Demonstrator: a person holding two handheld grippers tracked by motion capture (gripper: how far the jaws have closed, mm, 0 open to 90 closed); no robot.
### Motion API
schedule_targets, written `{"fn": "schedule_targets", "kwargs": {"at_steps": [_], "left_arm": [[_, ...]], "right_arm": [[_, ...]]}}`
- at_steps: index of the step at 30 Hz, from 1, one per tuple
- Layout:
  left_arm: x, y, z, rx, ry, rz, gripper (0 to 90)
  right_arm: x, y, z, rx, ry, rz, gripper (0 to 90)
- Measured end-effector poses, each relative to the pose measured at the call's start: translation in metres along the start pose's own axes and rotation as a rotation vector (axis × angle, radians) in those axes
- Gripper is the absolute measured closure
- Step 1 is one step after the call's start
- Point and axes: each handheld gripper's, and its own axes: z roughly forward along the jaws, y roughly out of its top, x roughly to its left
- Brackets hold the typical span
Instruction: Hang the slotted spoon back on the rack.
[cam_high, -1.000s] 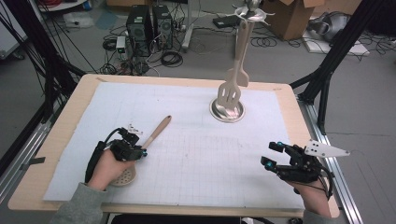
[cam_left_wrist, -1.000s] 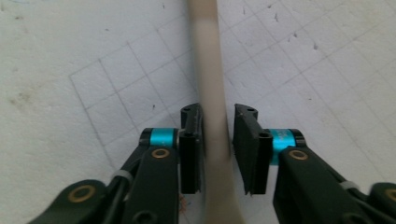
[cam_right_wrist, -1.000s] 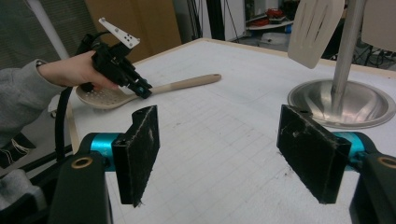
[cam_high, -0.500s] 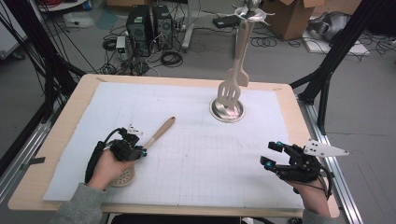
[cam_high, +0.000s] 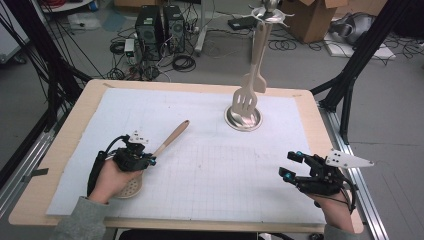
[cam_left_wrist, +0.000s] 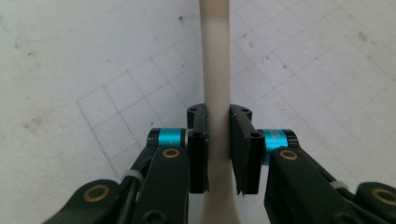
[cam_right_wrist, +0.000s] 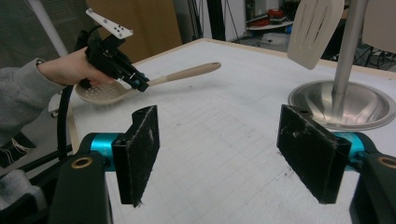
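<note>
A beige perforated spoon (cam_high: 172, 137) lies slanted on the left of the white grid mat (cam_high: 225, 170), bowl under the person's left hand, handle pointing up and right. My left gripper (cam_high: 150, 161) is shut on the handle near the bowl. In the left gripper view the pads (cam_left_wrist: 198, 149) press both sides of the handle (cam_left_wrist: 215, 56). The right gripper view shows the left gripper (cam_right_wrist: 140, 84) holding the spoon (cam_right_wrist: 187, 73), bowl slightly off the mat. My right gripper (cam_high: 292, 165) rests at the front right, open; its jaws (cam_right_wrist: 219, 140) stand wide with nothing between them.
A metal stand with a round base (cam_high: 243, 119) rises at the back centre of the mat, with beige slotted spatulas (cam_high: 246, 97) hanging from its top. Its base (cam_right_wrist: 341, 109) and a spatula (cam_right_wrist: 313, 28) also appear in the right gripper view. The wooden table edge (cam_high: 60, 150) frames the mat.
The spoon's handle tip has shifted slightly to the right and up in the high view with the left hand. The right gripper has stayed still.
</note>
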Motion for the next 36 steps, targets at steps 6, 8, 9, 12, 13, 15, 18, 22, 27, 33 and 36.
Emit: {"fn": "schedule_targets", "kwargs": {"at_steps": [6, 8, 9, 12, 13, 15, 18, 22, 27, 33, 36], "left_arm": [[0.001, 0.003, -0.006, -0.044, -0.046, 0.018, 77.7], [0.002, 0.004, -0.008, -0.061, -0.063, 0.024, 77.7], [0.002, 0.005, -0.010, -0.065, -0.062, 0.022, 77.8], [0.005, 0.007, -0.013, -0.085, -0.063, 0.024, 77.8], [0.005, 0.008, -0.014, -0.090, -0.064, 0.024, 77.8], [0.006, 0.010, -0.015, -0.103, -0.069, 0.032, 77.7], [0.006, 0.014, -0.018, -0.116, -0.075, 0.035, 77.8], [0.005, 0.022, -0.022, -0.139, -0.085, 0.049, 77.8], [0.004, 0.034, -0.027, -0.144, -0.100, 0.059, 77.7], [0.003, 0.051, -0.037, -0.163, -0.136, 0.070, 77.7], [0.004, 0.061, -0.042, -0.169, -0.134, 0.085, 77.7]], "right_arm": [[0.000, 0.000, -0.001, 0.000, 0.002, 0.005, 29.1], [0.000, 0.000, -0.001, -0.005, 0.003, 0.002, 29.1], [0.000, 0.000, -0.001, -0.008, 0.004, 0.004, 29.1], [0.000, 0.000, -0.001, -0.006, 0.007, 0.008, 29.1], [0.000, 0.000, -0.001, -0.003, 0.009, 0.007, 29.0], [-0.001, 0.000, -0.001, -0.004, 0.008, 0.009, 29.1], [-0.002, 0.000, 0.000, -0.006, 0.011, 0.006, 29.1], [-0.003, -0.001, 0.003, 0.001, 0.016, 0.010, 29.1], [-0.003, -0.001, 0.006, 0.007, 0.023, 0.005, 29.0], [-0.004, 0.000, 0.006, -0.001, 0.027, 0.008, 29.0], [-0.004, 0.000, 0.005, -0.002, 0.031, 0.006, 29.0]]}}
